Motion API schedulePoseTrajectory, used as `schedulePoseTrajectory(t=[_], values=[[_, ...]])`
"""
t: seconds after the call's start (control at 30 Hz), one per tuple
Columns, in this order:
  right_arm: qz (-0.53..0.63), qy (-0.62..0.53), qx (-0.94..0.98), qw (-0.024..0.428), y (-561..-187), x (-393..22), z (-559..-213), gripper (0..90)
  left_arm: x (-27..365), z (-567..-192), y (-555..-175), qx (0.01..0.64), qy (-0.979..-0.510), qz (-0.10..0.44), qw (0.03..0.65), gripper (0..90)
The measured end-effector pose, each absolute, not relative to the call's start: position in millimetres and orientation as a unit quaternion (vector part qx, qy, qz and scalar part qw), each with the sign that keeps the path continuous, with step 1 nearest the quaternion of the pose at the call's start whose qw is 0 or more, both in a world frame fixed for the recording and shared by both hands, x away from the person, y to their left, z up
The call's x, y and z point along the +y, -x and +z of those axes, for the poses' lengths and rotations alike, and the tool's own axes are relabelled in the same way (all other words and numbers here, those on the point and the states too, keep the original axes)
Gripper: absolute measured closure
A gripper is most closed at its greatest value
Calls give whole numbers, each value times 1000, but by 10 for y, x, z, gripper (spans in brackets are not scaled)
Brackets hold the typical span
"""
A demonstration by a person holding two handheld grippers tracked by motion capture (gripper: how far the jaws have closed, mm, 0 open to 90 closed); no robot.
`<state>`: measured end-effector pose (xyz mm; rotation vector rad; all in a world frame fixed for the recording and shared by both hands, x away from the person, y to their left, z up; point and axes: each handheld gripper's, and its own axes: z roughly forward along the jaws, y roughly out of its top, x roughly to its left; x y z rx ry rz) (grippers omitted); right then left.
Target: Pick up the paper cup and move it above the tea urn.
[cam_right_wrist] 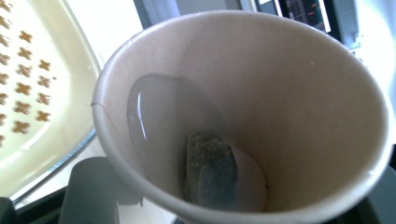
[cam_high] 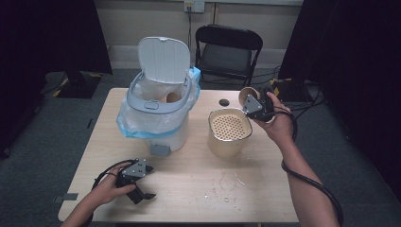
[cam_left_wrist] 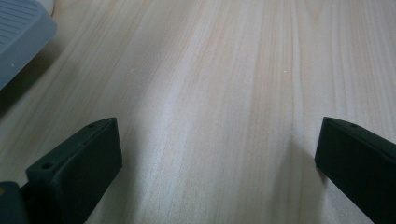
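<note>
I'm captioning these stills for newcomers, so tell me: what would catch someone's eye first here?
Most striking is the paper cup held tilted in the right gripper beside the cream container with a perforated strainer insert, with a little liquid and a dark, wet tea bag inside. Next comes the white pedal bin at the table's far left, lid up, lined with a blue-edged bag. The left gripper rests open on the bare wooden table.

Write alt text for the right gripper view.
A tilted paper cup, held in the right hand-held gripper, faces the camera, with a wet tea bag and a little liquid inside. At left is a cream strainer pierced with cross-shaped holes.
</note>
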<state>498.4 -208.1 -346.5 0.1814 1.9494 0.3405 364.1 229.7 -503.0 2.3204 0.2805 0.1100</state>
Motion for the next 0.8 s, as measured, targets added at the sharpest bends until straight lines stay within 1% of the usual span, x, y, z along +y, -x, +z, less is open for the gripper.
schedulePoseTrajectory(t=[0.17, 0.37, 0.53, 0.6, 0.7, 0.8], values=[[104, -35, 816, 568, -4944, -2015, -3464, 323, 2296, -5029, -3640, 111, -913, 43, 390, 0], [44, -3, 789, 613, -4884, -1919, -3498, 324, 2297, -5029, -3641, 110, -913, 42, 390, 0], [-36, 76, 744, 663, -4820, -1834, -3550, 324, 2297, -5028, -3640, 111, -913, 43, 390, 0], [-39, 76, 739, 669, -4809, -1816, -3549, 324, 2296, -5029, -3640, 111, -913, 43, 390, 0], [-94, 125, 701, 696, -4798, -1796, -3559, 325, 2297, -5028, -3640, 111, -913, 42, 390, 0], [-136, 161, 677, 705, -4795, -1784, -3585, 326, 2297, -5028, -3641, 111, -913, 42, 390, 0]])
